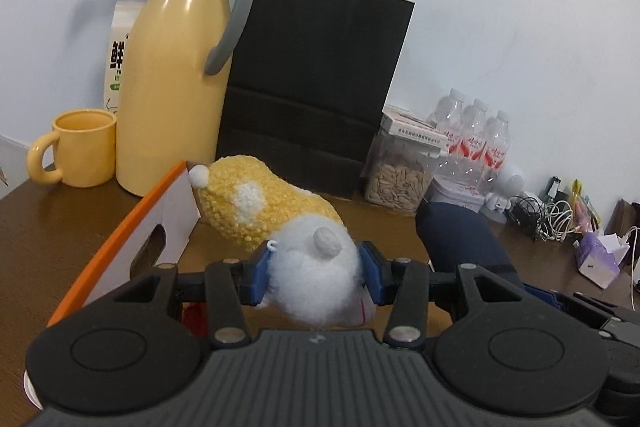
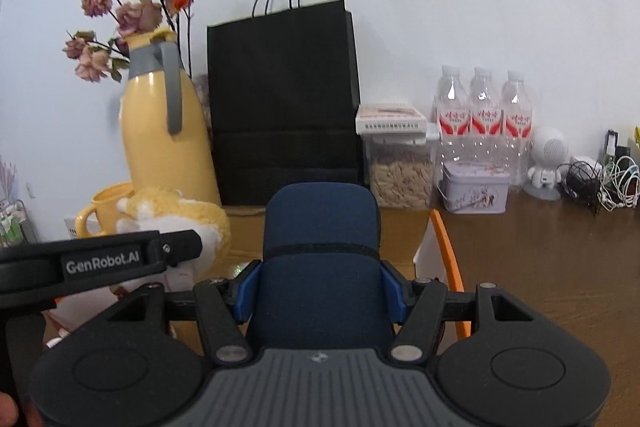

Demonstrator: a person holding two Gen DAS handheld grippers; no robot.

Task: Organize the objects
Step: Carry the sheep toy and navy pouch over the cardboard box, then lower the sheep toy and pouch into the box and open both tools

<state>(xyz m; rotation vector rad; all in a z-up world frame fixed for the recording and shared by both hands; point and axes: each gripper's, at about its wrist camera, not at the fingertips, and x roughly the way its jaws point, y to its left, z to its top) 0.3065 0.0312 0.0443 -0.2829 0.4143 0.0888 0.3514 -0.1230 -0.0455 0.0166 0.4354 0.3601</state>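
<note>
The left gripper (image 1: 316, 273) was clenched on a yellow-and-white plush toy (image 1: 280, 227), its blue pads squeezing the fluffy white end while the yellow part stuck out forward over the open cardboard box (image 1: 132, 239). The right gripper (image 2: 320, 291) was clamped on a dark blue pouch (image 2: 320, 251), held upright between its pads above that same box. Behind both stood the yellow jug (image 1: 176, 75) and black paper bag (image 1: 316, 67).

The mug (image 1: 82, 147) stood left of the thermos (image 1: 176, 75), the paper bag (image 1: 320, 83) right of it, bottles (image 1: 474, 139) farther right.
</note>
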